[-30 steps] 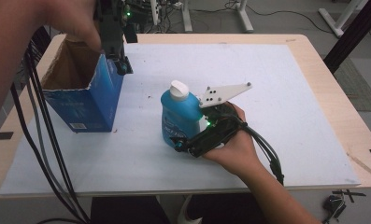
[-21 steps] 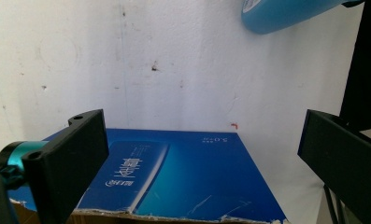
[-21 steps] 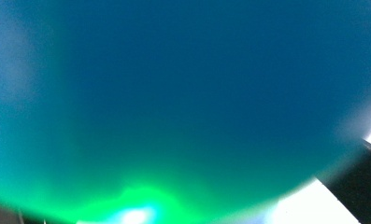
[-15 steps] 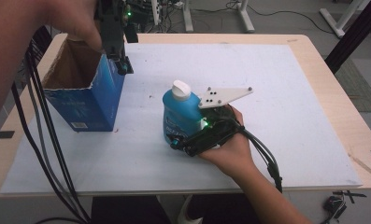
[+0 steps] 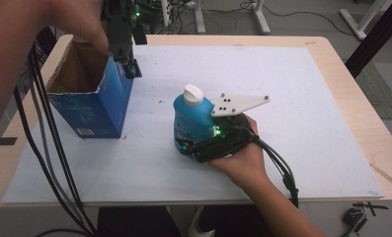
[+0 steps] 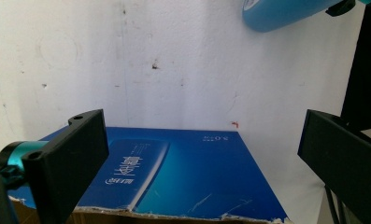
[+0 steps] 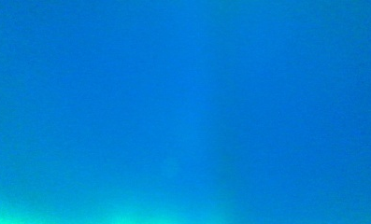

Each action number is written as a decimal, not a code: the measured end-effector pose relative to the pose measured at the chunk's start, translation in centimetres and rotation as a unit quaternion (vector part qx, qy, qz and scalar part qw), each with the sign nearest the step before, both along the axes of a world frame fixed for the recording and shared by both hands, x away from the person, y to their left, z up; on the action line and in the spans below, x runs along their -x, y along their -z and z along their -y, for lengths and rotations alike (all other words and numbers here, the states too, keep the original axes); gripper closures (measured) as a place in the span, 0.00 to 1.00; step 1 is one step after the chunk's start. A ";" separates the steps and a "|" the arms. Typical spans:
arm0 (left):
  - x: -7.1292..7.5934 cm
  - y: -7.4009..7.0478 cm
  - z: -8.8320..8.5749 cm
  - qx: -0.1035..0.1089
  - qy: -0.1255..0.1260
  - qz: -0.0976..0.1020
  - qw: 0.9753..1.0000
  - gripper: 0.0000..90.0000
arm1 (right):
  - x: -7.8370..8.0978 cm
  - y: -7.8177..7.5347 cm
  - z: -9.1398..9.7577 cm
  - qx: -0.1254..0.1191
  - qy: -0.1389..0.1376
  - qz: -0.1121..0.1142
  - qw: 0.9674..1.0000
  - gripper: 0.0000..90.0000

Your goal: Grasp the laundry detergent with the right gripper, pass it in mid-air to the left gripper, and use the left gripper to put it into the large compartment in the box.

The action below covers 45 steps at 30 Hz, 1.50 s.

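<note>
A blue bottle point(image 5: 193, 116) with a white cap stands upright on the white mat point(image 5: 292, 74) near the middle. My right gripper point(image 5: 186, 137) reaches around its lower body from the near right; its jaws have just been closing with the bottle between them, and the near jaw lies against its side. Close up, the bottle point(image 7: 185, 112) is plain blue in the right gripper view. My left gripper point(image 5: 130, 69) hangs over the right wall of an open blue carton point(image 5: 92, 106). Its jaws point(image 6: 202, 154) stand wide apart above the carton's blue face point(image 6: 183, 177). The bottle point(image 6: 286, 11) shows beyond.
Black cables point(image 5: 45, 148) trail down the left side past the carton. The right gripper's cable point(image 5: 277, 163) runs back over the mat's front edge. The wooden table rim point(image 5: 354, 89) borders the mat on the right.
</note>
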<state>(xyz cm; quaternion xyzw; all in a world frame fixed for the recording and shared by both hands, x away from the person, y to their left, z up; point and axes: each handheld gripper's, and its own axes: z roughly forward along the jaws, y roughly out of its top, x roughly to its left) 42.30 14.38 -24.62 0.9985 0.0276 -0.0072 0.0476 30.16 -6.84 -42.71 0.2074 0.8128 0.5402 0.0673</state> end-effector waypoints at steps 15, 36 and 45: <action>-0.1 0.2 0.1 -0.001 0.000 0.000 1.000 0.02 | 0.1 0.3 0.1 -0.005 0.003 0.006 1.000 0.29; 0.0 0.3 0.1 -0.002 0.000 -0.001 1.000 0.02 | 0.1 0.4 0.1 -0.010 -0.006 0.013 1.000 0.39; 0.0 0.3 0.1 -0.003 0.001 0.000 1.000 0.02 | 0.1 0.5 0.1 -0.013 -0.005 0.015 1.000 0.42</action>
